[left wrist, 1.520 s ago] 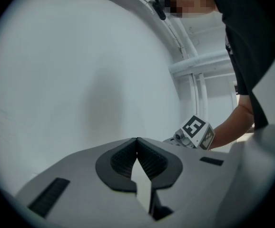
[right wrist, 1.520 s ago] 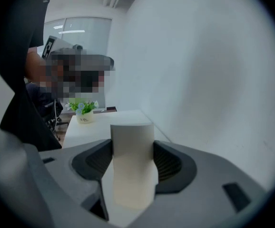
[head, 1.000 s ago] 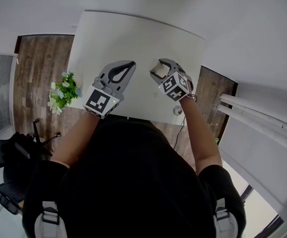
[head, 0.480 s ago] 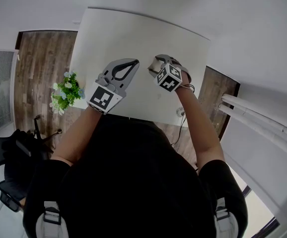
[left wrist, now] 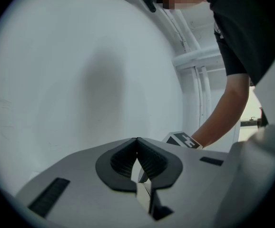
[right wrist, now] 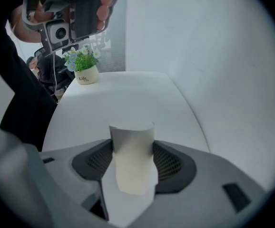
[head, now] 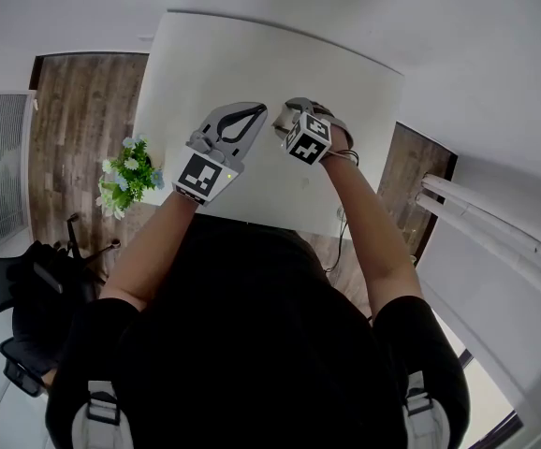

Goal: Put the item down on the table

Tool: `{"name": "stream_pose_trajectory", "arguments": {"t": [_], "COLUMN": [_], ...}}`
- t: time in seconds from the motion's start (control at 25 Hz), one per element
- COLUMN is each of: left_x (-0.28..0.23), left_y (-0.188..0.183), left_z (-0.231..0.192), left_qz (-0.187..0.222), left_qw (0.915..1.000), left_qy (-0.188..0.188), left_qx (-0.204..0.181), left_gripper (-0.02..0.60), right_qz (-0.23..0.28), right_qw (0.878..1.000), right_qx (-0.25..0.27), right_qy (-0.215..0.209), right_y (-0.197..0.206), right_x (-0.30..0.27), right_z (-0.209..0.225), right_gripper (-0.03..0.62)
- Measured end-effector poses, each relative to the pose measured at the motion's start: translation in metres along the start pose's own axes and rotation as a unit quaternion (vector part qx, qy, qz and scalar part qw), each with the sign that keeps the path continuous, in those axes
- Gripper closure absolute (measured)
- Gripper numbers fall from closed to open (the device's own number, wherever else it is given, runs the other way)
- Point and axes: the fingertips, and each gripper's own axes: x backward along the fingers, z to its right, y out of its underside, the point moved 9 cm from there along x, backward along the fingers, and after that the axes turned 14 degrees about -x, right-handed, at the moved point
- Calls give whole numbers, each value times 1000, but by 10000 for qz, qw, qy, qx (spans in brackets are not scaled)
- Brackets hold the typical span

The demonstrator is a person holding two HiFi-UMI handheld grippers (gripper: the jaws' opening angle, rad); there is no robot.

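**White item clamped in the right tongs over the worktop**

The right tongs (right wrist: 133, 145) are gripping a white item (right wrist: 132, 156) between their dark ribbed pads (right wrist: 168, 163), with the jaws parted only as far as the item's width. The item is looking like a plain, matte, unprinted cylinder. Its far end is showing a clean round edge, and its near part is narrowing into a rounded outline as it is sinking between the pads. It is hanging over the middle of the white worktop (right wrist: 128, 91), out toward the worktop's far half in the head view.

The left tongs (left wrist: 137, 140) are sitting with their jaws closed tip to tip and are holding nothing. They are hovering just beside the right tongs, with the tips of the two tools nearly meeting.

Much is staying out of sight. In the head view the right tongs' marker cube (head: 306, 140) and jaws are covering almost all of the item, so its shape is not coming through there. No view is showing whether the item is touching the worktop. Its near end is being cut off by the tongs' body. A potted plant (right wrist: 86, 72) is standing at the worktop's corner, its pot lettering too small to read. Through the left tongs' closed jaws a pale sliver is showing, too blurred to identify.
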Motion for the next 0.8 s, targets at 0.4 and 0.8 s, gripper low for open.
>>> {"name": "stream_pose_trajectory", "arguments": {"t": [0.4, 0.8], "left_x": [-11, -18], "left_y": [25, 39], "left_z": [-15, -24], "left_qz": [-184, -288], "left_qw": [9998, 9995], "left_qy": [-48, -46], "left_qx": [28, 128], "left_gripper": [588, 588], "right_qz": [27, -140], "right_qw": [10000, 9998], "right_qx": [-16, 86], "right_qy": [-22, -103], "right_y": [-12, -17], "right_x": [-27, -61], "right_z": [1, -3], "right_gripper": [322, 326]}}
